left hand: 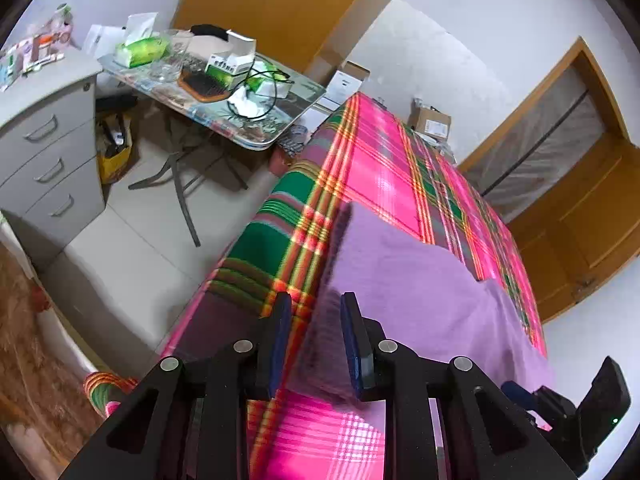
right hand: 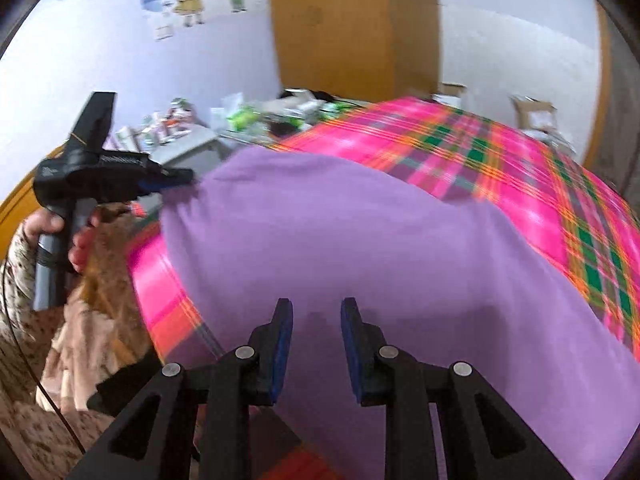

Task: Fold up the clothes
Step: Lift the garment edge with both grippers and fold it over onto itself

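Plaid bedspread carries purple cloth, gathered between both grippers' fingers; grip unclear.

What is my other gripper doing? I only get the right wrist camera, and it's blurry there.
Observer: The left wrist camera shows an edge of the purple cloth running between the jaws of the left gripper.
Operator: Is that edge lying flat?
Observer: No, it stands up off the plaid bedsheet.
Operator: What's next to the bed?
Observer: A grey cabinet with three drawers and a cluttered folding table.
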Available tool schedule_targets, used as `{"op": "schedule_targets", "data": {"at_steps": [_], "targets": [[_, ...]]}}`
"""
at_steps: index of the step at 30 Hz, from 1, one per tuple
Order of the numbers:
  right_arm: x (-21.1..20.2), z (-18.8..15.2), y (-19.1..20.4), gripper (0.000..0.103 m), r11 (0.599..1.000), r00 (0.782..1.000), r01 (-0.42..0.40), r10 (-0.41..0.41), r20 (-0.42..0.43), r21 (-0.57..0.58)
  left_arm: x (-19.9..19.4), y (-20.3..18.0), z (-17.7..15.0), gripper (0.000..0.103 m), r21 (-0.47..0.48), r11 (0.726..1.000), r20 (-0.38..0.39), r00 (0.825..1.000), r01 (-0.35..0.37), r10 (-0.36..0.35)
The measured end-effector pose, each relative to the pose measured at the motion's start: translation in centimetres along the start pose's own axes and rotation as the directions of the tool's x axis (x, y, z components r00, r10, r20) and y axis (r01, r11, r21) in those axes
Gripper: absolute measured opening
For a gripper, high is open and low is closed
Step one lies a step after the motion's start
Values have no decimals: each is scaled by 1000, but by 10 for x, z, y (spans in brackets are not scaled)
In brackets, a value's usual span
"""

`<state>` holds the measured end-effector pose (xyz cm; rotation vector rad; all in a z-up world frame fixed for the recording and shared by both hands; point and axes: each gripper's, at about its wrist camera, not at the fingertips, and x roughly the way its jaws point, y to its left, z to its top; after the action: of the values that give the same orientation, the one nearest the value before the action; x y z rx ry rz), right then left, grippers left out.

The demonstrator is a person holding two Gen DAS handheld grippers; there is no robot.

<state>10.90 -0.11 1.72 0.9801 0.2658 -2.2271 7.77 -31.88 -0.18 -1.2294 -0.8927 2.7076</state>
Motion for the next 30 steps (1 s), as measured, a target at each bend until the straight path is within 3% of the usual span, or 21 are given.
{"op": "schedule_targets", "data": {"at_steps": [8, 11, 15, 18, 23, 26, 29, 30], "targets": [[40, 39, 64, 30, 975, 988, -154, 156, 4, -162, -8, 13, -2, 26, -61, 998, -24, 999, 31, -32], [51, 47, 85, 37, 955, 977, -207, 213, 8, -213, -13, 16, 0, 26, -69, 997, -23, 999, 32, -33], [70, 52, 109, 39, 946, 984, -176, 176, -23, -274, -14, 19, 3, 26, -84, 996, -29, 999, 42, -44], [83, 54, 123, 40, 938, 990, -142, 136, -43, -316, -10, 24, 4, 37, -128, 989, -57, 995, 74, -81], [104, 51, 139, 40, 918, 997, -62, 36, -73, -392, -6, 26, 10, 38, -165, 981, -89, 989, 105, -121], [108, 53, 138, 39, 930, 998, -56, 38, -57, -363, -2, 23, 14, 42, -164, 981, -124, 985, 99, -120], [108, 54, 131, 27, 946, 997, -68, 54, -54, -316, 5, 22, 17, 44, -161, 983, -156, 981, 88, -113], [106, 54, 130, 18, 949, 997, -71, 60, -45, -307, 7, 22, 19, 44, -166, 982, -167, 979, 93, -121]]}}
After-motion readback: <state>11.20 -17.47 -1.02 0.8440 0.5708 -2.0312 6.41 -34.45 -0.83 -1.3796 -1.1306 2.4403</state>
